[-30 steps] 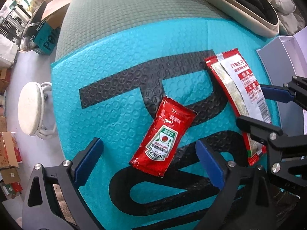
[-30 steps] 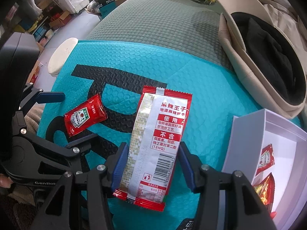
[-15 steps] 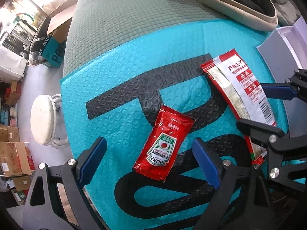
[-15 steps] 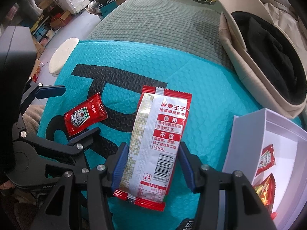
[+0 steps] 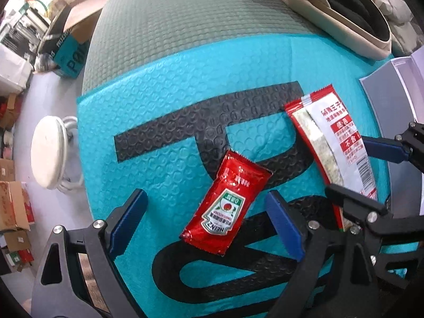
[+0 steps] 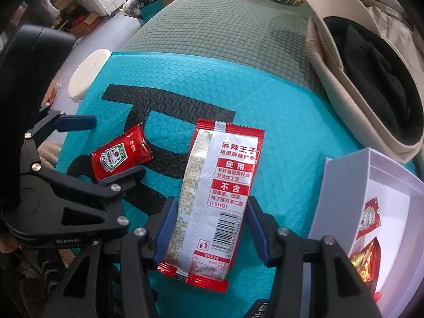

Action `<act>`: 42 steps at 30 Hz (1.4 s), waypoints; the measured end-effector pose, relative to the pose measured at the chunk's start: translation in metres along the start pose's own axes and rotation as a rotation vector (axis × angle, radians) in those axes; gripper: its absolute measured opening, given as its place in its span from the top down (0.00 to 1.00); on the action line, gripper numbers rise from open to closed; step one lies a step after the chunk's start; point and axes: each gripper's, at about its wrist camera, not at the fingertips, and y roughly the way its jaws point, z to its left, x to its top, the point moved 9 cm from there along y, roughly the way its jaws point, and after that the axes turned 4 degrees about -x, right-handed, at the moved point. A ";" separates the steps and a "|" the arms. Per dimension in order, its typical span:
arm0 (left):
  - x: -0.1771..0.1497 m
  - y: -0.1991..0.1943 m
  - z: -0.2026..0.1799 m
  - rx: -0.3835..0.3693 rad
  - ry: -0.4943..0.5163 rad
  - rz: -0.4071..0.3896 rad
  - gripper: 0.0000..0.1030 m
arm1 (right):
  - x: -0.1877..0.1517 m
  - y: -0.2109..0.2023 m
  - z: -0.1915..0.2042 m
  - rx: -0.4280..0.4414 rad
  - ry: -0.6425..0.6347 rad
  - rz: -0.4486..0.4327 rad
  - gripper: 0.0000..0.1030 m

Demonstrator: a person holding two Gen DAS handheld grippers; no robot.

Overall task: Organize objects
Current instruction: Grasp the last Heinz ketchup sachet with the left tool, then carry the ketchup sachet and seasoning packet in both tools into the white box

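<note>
From the left wrist view, the left gripper [image 5: 205,198] points down over the teal padded mat [image 5: 159,122]. Its jaws have just narrowed a little but are wide apart, one pad on each side of the ketchup packet [image 5: 225,204] and neither touching it. We think it stands so in order to close on the packet next. The packet lies flat and slanted on the black print, toward the near edge of the mat. It is a small, glossy red pouch with a white and green label, and it looks soft, thin and a bit slippery. Toward the right edge of the mat lies the long sachet [image 5: 331,143], red at its ends with a white printed face, and the right gripper [image 5: 348,167] is set across its near part. In the right wrist view, the blue pads of the right gripper lie against both long edges of this sachet at a middle width, so we judge that it is gripped by its sides, probably to carry it away. The sachet seems to rest flat on the mat. Just beside the right edge of the mat stands the white box [image 6: 341,185], open, with other red packets [image 6: 369,217] already inside. We believe this is where both things should go.
</note>
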 end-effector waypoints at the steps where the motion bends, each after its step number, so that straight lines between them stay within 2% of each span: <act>1: 0.000 0.000 0.000 -0.002 0.001 -0.004 0.12 | 0.000 0.000 0.001 -0.001 0.000 0.000 0.49; 2: 0.000 0.000 0.000 -0.009 0.002 -0.011 0.13 | 0.001 0.000 0.001 -0.001 0.003 -0.001 0.49; 3: 0.001 -0.002 -0.003 -0.025 0.005 -0.027 0.21 | 0.001 0.000 0.002 -0.002 0.007 -0.001 0.49; 6: 0.005 -0.009 -0.009 -0.007 0.031 -0.063 0.46 | 0.006 0.001 0.007 0.001 0.008 -0.003 0.50; 10: 0.005 -0.012 -0.013 -0.002 0.064 -0.075 0.65 | 0.006 0.004 0.008 0.014 0.015 -0.013 0.53; 14: 0.004 -0.012 -0.008 -0.030 0.034 -0.080 0.69 | 0.010 0.002 0.008 0.028 0.038 -0.019 0.55; 18: 0.000 -0.019 -0.009 -0.102 -0.003 -0.080 0.71 | 0.012 -0.005 0.012 0.037 0.053 -0.035 0.56; 25: -0.002 -0.035 -0.009 -0.137 -0.025 -0.107 0.72 | 0.017 -0.022 0.013 0.043 0.064 -0.074 0.58; 32: 0.005 -0.051 0.014 -0.167 -0.078 -0.149 0.72 | 0.016 -0.039 0.013 0.052 0.070 -0.111 0.61; 33: 0.005 -0.055 0.016 -0.168 -0.082 -0.156 0.72 | 0.018 -0.041 0.013 0.053 0.070 -0.118 0.66; 34: 0.007 -0.059 0.017 -0.168 -0.083 -0.163 0.72 | 0.020 -0.044 0.014 0.049 0.069 -0.124 0.90; 37: 0.015 -0.063 0.024 -0.173 -0.088 -0.181 0.72 | 0.019 -0.056 0.013 0.069 0.072 -0.132 0.91; 40: 0.007 -0.074 0.014 -0.153 -0.092 -0.187 0.72 | 0.016 -0.055 0.014 0.061 0.059 -0.135 0.91; 42: 0.006 -0.070 0.015 -0.165 -0.103 -0.180 0.72 | 0.012 -0.055 0.013 0.070 0.076 -0.138 0.91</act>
